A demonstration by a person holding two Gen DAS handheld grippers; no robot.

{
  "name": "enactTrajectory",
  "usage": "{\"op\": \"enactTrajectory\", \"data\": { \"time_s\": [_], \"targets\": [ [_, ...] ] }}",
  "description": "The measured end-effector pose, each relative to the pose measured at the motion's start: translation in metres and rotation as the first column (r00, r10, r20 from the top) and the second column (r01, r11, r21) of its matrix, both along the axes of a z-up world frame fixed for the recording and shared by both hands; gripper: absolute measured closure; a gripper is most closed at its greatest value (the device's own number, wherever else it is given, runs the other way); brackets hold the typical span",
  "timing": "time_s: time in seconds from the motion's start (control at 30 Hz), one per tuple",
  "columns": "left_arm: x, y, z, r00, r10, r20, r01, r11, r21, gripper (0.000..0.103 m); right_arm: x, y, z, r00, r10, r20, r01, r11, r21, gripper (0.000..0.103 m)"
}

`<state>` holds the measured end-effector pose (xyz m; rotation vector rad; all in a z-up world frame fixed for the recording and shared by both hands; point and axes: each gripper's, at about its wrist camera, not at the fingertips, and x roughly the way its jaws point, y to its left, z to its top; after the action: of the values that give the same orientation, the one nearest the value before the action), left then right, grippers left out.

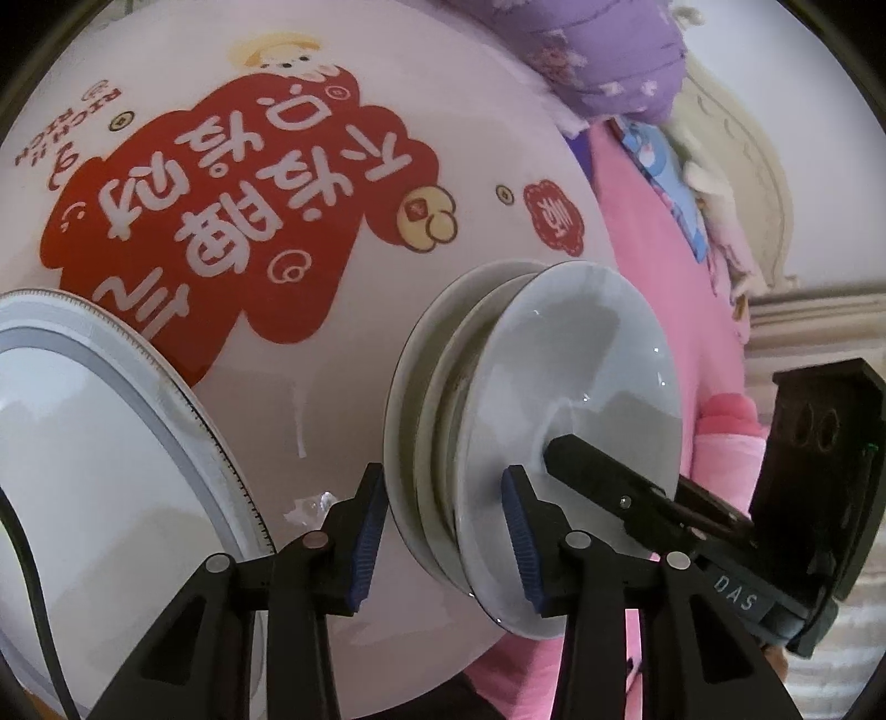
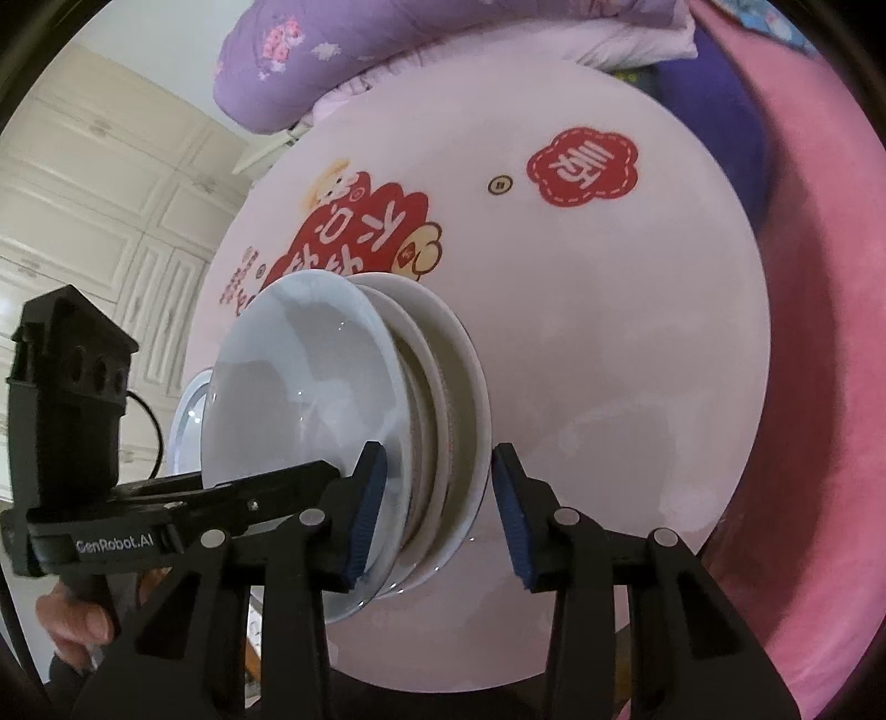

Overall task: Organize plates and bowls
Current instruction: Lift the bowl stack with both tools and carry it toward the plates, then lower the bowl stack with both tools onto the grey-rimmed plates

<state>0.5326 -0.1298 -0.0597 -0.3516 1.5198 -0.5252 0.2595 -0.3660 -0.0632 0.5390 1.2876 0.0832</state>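
A stack of three pale plates (image 1: 531, 421) sits on a round white table (image 1: 332, 421) printed with red cartoon art. My left gripper (image 1: 443, 540) is open, its fingers straddling the near rim of the stack. My right gripper (image 2: 437, 512) is open too and straddles the same stack (image 2: 343, 421) from the opposite side. Neither clamps the plates. A larger white plate with a grey rim band (image 1: 99, 443) lies to the left in the left wrist view; its edge shows behind the stack in the right wrist view (image 2: 188, 410).
A pink sofa (image 2: 819, 387) curves round the table with a purple quilt (image 2: 387, 33) on it. Cream cabinet doors (image 2: 99, 221) stand beyond the table. The other gripper's body (image 1: 808, 482) sits close beside the stack. A black cable (image 1: 33, 587) crosses the big plate.
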Motion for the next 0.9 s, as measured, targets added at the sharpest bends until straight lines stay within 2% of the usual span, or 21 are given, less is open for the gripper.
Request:
{"op": "enactTrajectory", "data": {
  "time_s": [0.2,0.6,0.9],
  "targets": [
    [-0.001,0.001,-0.002,0.999,0.034,-0.024,-0.034,0.999,-0.005,0.067,0.0,-0.001,0.003,1.0,-0.012,-0.014,0.012,1.0,0.002,0.064],
    [-0.001,0.012,0.019,1.0,0.026,0.015,-0.026,1.0,-0.016,0.067,0.003,0.006,0.021,1.0,0.018,0.018,-0.018,1.0,-0.013,0.064],
    [-0.012,0.059,0.054,0.995,0.072,0.065,-0.072,0.997,-0.01,0.066,0.016,0.048,0.048,0.992,0.109,0.062,-0.108,0.994,-0.018,0.064]
  ]
}}
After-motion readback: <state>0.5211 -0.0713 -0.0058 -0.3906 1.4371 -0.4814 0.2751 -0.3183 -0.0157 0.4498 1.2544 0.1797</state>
